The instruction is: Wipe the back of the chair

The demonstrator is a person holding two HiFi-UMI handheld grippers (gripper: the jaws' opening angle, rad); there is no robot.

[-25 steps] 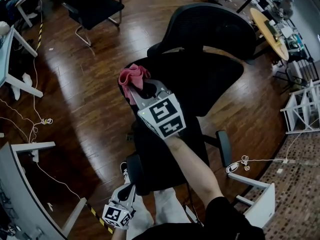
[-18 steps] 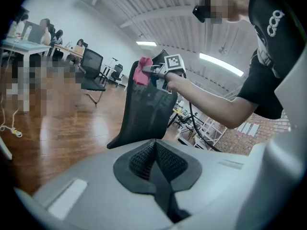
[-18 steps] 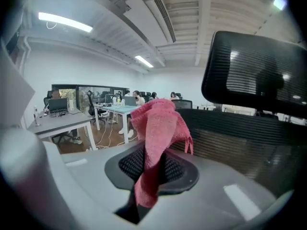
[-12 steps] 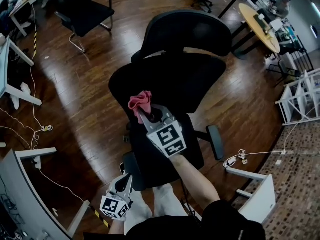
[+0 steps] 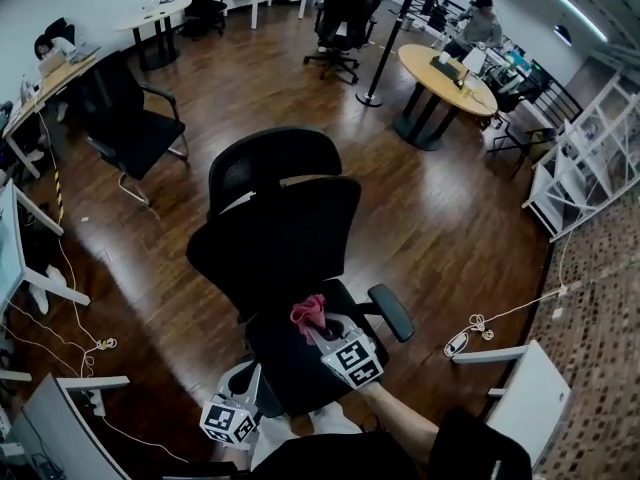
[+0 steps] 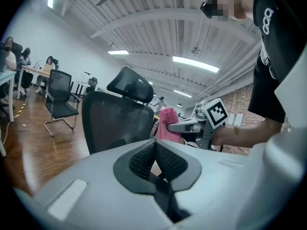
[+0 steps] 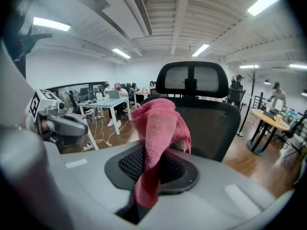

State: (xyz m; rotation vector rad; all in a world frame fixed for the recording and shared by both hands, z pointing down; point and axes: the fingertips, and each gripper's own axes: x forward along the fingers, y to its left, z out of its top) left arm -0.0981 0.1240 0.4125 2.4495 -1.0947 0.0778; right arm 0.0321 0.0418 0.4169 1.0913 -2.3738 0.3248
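A black mesh office chair stands before me, its back (image 5: 285,238) and headrest (image 5: 272,166) facing away from me over the seat (image 5: 290,363). My right gripper (image 5: 320,332) is shut on a pink cloth (image 5: 308,312) and hovers over the seat, short of the chair's back. In the right gripper view the cloth (image 7: 156,138) hangs out of the right gripper (image 7: 152,163), with the back (image 7: 213,123) and headrest (image 7: 193,80) beyond. My left gripper (image 5: 254,376) hangs low at the seat's left, its jaws shut on nothing. The left gripper view has the left gripper (image 6: 154,146), the chair back (image 6: 112,126) and the cloth (image 6: 168,126).
Another black chair (image 5: 130,118) stands at the far left by desks. A round wooden table (image 5: 445,73) and a coat stand (image 5: 385,38) are at the back right. Cables (image 5: 470,328) lie on the wooden floor near a white desk leg (image 5: 510,378).
My right gripper with the pink cloth has drawn back from the chair's back to over the seat. The head view has risen, and the chair looks smaller and farther off.
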